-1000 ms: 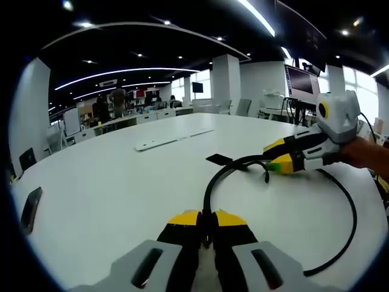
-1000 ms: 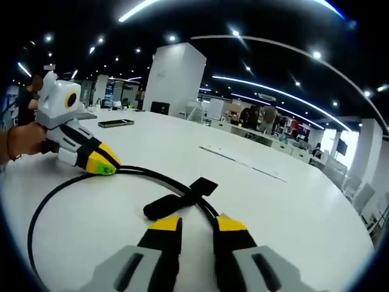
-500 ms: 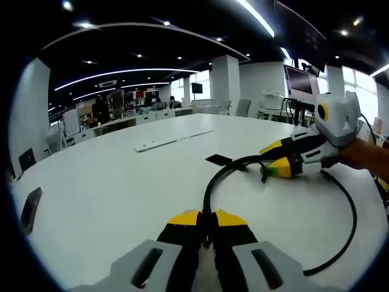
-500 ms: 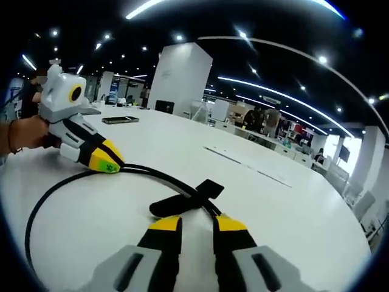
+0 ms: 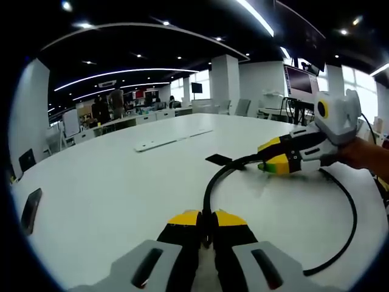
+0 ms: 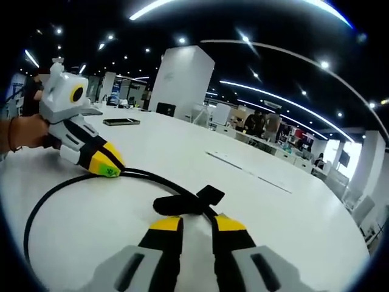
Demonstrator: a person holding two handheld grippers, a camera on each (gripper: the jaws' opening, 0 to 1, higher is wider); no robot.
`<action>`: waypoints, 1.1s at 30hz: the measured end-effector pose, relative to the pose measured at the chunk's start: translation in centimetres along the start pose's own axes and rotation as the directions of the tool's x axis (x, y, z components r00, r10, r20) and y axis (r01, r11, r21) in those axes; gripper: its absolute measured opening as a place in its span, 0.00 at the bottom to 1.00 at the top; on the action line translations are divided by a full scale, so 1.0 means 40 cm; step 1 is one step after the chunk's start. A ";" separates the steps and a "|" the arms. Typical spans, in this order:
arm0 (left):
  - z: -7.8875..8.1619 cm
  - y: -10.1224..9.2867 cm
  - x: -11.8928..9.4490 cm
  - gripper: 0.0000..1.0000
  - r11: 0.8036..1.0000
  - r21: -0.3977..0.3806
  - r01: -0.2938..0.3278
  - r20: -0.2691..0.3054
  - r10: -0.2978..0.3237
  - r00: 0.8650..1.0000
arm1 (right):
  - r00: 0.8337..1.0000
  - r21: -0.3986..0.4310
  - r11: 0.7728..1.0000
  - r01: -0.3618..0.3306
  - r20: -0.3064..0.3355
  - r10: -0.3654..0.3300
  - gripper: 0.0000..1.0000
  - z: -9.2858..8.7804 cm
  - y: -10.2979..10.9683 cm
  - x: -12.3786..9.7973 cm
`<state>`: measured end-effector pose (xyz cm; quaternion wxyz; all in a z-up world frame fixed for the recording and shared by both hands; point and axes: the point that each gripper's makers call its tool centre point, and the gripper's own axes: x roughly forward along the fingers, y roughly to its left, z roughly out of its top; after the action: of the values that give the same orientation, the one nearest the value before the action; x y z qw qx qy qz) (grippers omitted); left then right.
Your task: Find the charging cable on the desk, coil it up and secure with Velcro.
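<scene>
A black charging cable (image 5: pixel 208 191) lies in a loose loop on the white table (image 5: pixel 109 188). My left gripper (image 5: pixel 206 220) is shut on it near the table's front. From there the cable curves up toward its black Velcro strap (image 5: pixel 219 159). My right gripper (image 5: pixel 267 156) reaches in from the right beside the strap. In the right gripper view the cable (image 6: pixel 146 176) runs from the left gripper (image 6: pixel 104 167) in between my right gripper's (image 6: pixel 197 224) open jaws. The cable's thick plug end (image 6: pixel 173 204) and the strap (image 6: pixel 211 194) lie just ahead of the jaws.
A dark phone (image 5: pixel 30 208) lies at the table's left edge, and a phone (image 6: pixel 120 121) lies far off in the right gripper view. Flat white strips (image 5: pixel 159 144) lie mid-table. Several people and desks stand in the background.
My right gripper has edged closer to the strap end of the cable, and the plug end has swung up from hanging to lying level. The left gripper has stayed still, holding the cable.
</scene>
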<state>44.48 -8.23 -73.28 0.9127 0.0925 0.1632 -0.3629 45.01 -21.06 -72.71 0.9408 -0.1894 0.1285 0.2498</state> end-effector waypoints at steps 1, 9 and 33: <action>0.000 0.000 0.000 0.08 1.000 0.001 0.000 -0.001 0.000 1.000 | 1.000 -0.006 1.000 -0.001 0.003 0.001 0.20 0.003 0.001 0.000; 0.002 -0.001 0.000 0.08 1.000 0.003 0.000 -0.001 0.000 1.000 | 1.000 -0.024 1.000 0.002 0.026 -0.001 0.19 0.024 0.005 -0.003; 0.004 -0.002 0.003 0.08 1.000 0.000 0.002 0.004 -0.002 1.000 | 0.997 -0.081 0.997 0.010 0.074 -0.004 0.17 0.075 0.008 -0.011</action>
<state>44.53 -8.40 -73.19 0.9127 0.0914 0.1615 -0.3641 44.91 -19.74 -69.97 0.9373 -0.2185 0.0829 0.2584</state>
